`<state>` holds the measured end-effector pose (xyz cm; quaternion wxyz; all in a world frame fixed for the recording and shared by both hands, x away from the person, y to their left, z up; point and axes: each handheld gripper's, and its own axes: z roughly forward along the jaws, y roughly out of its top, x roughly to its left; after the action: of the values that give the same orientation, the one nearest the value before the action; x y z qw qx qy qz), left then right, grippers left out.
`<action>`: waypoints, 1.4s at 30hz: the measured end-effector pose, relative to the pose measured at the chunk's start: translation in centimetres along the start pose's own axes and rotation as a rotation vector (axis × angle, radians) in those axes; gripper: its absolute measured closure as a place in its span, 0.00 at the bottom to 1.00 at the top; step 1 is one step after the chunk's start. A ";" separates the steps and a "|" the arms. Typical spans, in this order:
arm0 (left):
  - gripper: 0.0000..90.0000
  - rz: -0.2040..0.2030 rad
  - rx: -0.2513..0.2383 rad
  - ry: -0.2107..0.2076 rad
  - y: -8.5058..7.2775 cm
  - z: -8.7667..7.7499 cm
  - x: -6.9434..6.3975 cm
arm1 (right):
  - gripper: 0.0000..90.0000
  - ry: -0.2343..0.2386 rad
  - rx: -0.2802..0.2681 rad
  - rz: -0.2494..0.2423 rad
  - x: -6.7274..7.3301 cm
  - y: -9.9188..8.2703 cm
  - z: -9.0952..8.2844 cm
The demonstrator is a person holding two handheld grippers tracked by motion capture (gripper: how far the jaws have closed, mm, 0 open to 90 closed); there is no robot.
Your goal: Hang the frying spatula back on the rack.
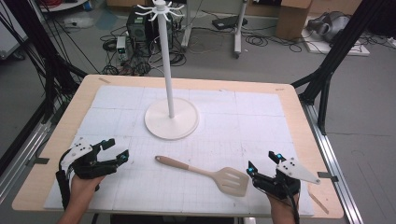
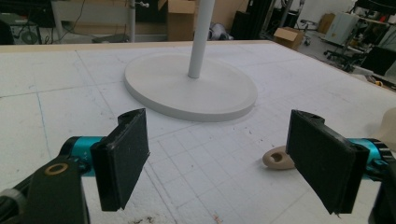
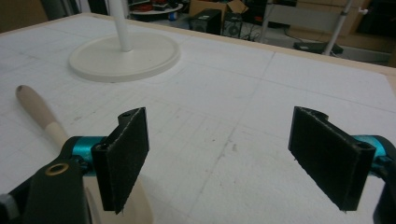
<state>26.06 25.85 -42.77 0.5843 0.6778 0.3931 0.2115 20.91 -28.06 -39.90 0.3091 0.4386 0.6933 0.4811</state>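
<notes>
Beige spatula [image 1: 205, 173] flat on white foam mat [image 1: 261, 116] between wide-open left gripper [image 1: 115, 150] and right gripper [image 1: 263, 162], near stand [image 1: 171, 122]; likely to skid or pivot if pinched off-centre on thin handle.

You've got one spatula [image 1: 205, 172], one white stand [image 1: 171, 119] and one foam mat [image 1: 261, 116] on one table [image 1: 299, 112], plus your two grippers: left [image 1: 116, 150], right [image 1: 262, 162].

White hook stand [image 1: 170, 70], boxes [image 1: 293, 14] probably
</notes>
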 end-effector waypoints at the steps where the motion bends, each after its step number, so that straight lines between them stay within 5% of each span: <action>1: 0.24 0.000 0.006 -0.001 0.0 0.0 0.0 | 0.21 0.026 -0.006 -0.004 0.2 0.1 0.2; 10: 0.24 0.007 0.019 -0.005 -0.2 0.2 -0.2 | 0.21 0.140 0.009 -0.053 1.9 0.8 1.3; 21: 0.26 0.018 0.040 -0.003 -0.2 -0.1 -0.1 | 0.26 0.312 0.030 -0.055 4.8 2.2 3.1; 33: 0.26 -0.009 0.028 0.007 -0.1 -0.5 0.6 | 0.30 0.398 0.125 -0.170 6.5 3.2 5.4; 42: 0.26 -0.015 0.032 0.007 -0.2 -0.4 0.6 | 0.37 0.462 0.258 -0.333 8.0 4.0 7.9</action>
<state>26.06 26.58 -42.94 0.5734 0.6834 0.4037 0.2031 25.49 -17.09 -38.99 0.1596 0.2336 0.8630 0.4187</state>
